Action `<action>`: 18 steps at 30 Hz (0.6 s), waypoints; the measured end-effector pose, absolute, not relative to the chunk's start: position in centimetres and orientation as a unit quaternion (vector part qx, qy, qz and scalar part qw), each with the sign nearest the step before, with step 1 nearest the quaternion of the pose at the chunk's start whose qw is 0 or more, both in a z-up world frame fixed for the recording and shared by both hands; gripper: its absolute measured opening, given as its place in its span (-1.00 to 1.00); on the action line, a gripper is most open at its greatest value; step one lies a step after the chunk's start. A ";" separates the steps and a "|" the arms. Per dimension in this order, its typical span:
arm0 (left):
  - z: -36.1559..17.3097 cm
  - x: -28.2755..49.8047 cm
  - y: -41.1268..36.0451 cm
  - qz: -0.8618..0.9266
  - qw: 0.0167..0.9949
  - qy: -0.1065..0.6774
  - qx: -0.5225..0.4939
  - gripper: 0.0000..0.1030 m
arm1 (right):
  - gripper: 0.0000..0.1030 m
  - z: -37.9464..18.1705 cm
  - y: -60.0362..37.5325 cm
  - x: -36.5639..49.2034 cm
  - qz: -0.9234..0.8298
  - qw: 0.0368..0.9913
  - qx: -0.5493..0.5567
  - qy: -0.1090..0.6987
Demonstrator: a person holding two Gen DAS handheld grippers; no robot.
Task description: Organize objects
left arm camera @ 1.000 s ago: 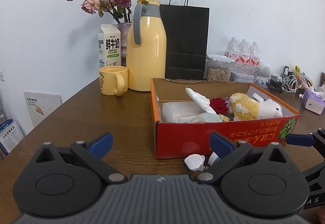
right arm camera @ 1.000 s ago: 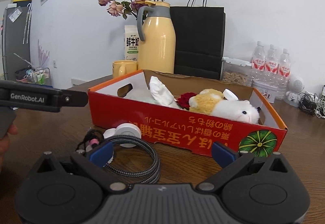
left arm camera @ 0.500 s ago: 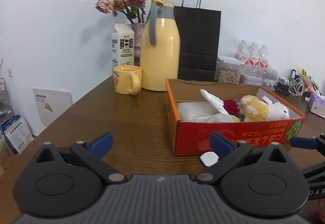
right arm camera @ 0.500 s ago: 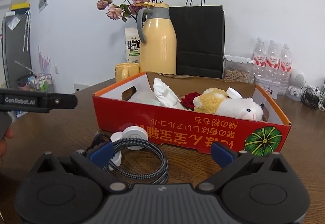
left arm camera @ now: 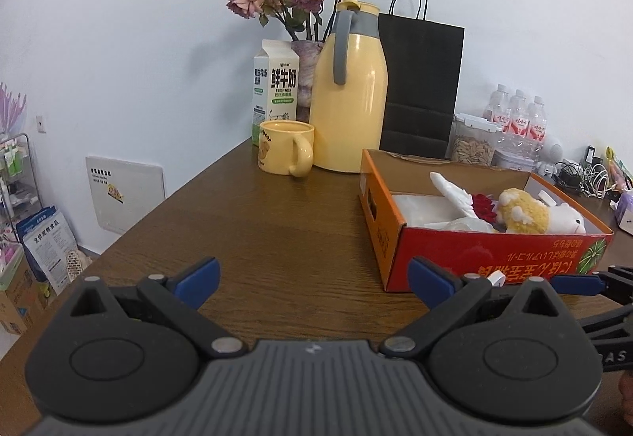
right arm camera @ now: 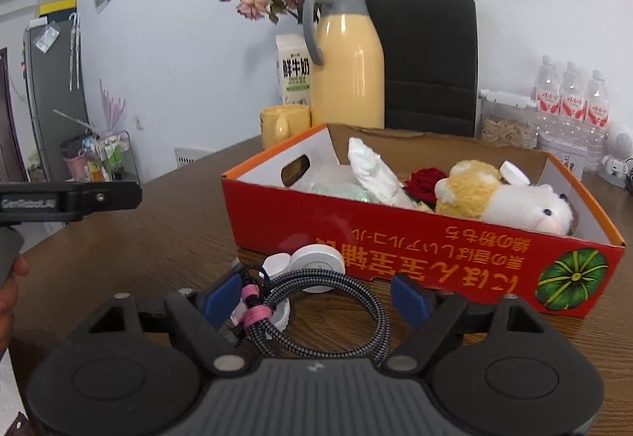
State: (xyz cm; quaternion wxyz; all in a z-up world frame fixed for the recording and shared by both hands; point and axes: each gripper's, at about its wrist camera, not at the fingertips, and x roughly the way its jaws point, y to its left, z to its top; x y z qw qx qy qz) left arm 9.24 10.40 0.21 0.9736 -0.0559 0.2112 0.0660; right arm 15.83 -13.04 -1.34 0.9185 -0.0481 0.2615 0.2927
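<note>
A red cardboard box [right arm camera: 395,238] [left arm camera: 474,258] sits on the wooden table and holds a plush toy [right arm camera: 502,194], a red rose [right arm camera: 425,181] and white plastic packs [right arm camera: 372,171]. A coiled braided cable [right arm camera: 336,305] with a pink tie and white round chargers [right arm camera: 318,262] lie in front of the box. My right gripper [right arm camera: 316,297] is open, low over the cable, its fingers on either side of the coil. My left gripper [left arm camera: 312,277] is open and empty over bare table, left of the box.
A yellow thermos [left arm camera: 348,95], yellow mug [left arm camera: 287,153], milk carton [left arm camera: 277,88], flower vase, black paper bag [left arm camera: 421,88], seed jar and water bottles [left arm camera: 516,117] stand along the wall. The table edge drops off at left.
My left gripper has moved left, away from the box front and the white chargers. My right gripper has moved forward and down over the cable and narrowed a little.
</note>
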 end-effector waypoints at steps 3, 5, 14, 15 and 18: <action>0.0 9.2 10.4 0.061 0.973 0.215 -0.059 1.00 | 0.74 -1.8 -12.5 16.7 0.293 0.912 -0.049 0.282; -0.1 9.3 10.3 0.058 0.972 0.218 -0.059 1.00 | 0.78 -2.2 -12.4 17.1 0.294 0.909 -0.048 0.292; -0.6 9.8 9.5 0.047 0.970 0.230 -0.057 1.00 | 0.71 -2.6 -13.0 17.3 0.303 0.903 -0.031 0.304; -0.6 9.8 9.4 0.046 0.970 0.231 -0.056 1.00 | 0.70 -2.5 -13.1 17.3 0.305 0.902 -0.028 0.303; -0.7 10.0 8.9 0.042 0.970 0.235 -0.053 1.00 | 0.70 -2.4 -13.5 17.1 0.304 0.904 -0.020 0.299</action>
